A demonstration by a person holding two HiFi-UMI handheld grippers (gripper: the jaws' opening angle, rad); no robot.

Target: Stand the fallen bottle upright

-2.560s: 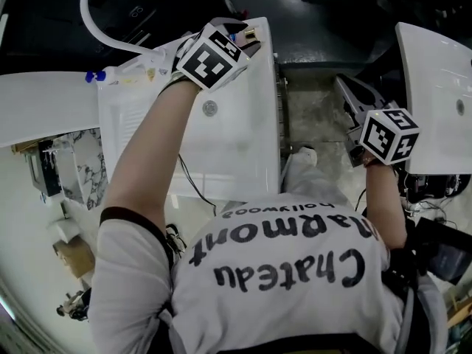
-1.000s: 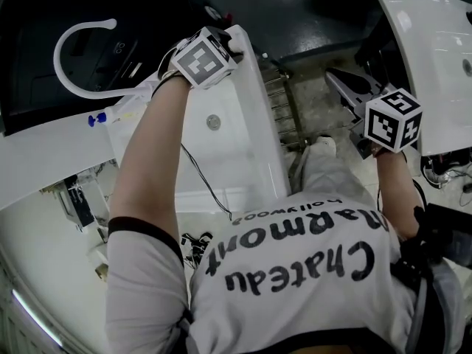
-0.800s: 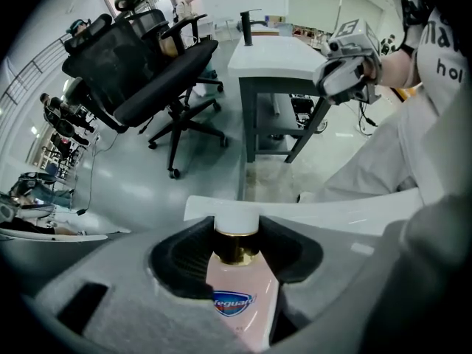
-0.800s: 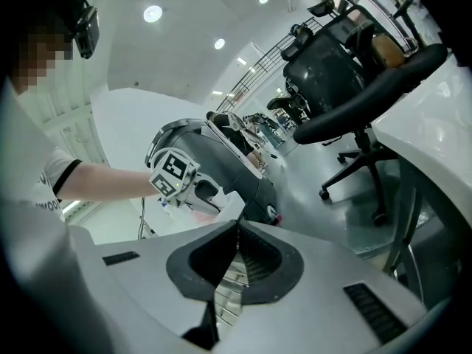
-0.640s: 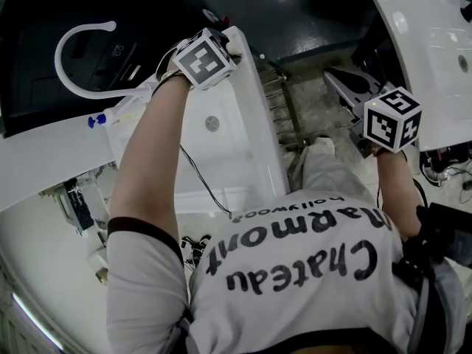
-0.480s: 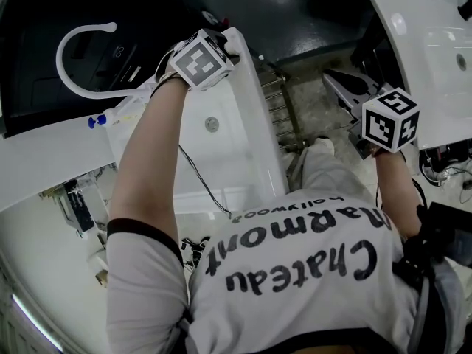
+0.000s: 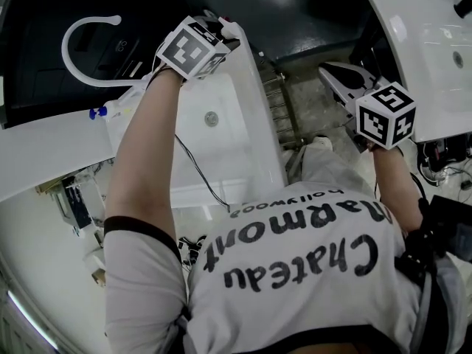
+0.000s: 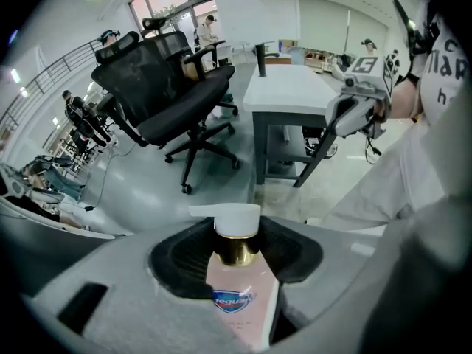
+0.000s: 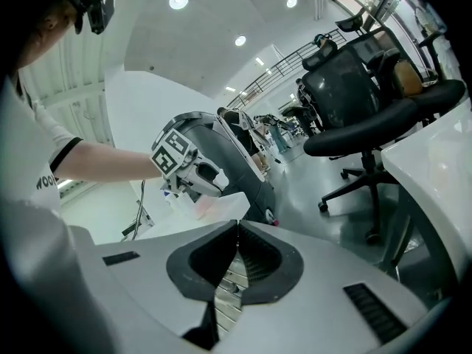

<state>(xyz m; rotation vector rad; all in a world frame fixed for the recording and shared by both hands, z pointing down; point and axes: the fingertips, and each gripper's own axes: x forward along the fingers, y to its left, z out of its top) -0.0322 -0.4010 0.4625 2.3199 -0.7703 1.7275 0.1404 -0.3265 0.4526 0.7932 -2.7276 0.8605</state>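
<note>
My left arm reaches far forward, left gripper (image 7: 221, 32) tipped steeply down over the white bench's (image 7: 243, 146) far corner. Its jaws clamp the pink bottle (image 8: 240, 301), gold collar and white pump poking beyond them. My right gripper (image 9: 234, 264) hangs aside, jaws closed on nothing.

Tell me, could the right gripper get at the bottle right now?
Probably not yet: the bottle is clamped in the left gripper, and the right gripper hangs well off to the side, jaws shut. The gap between looks free, so it could swing across.
</note>
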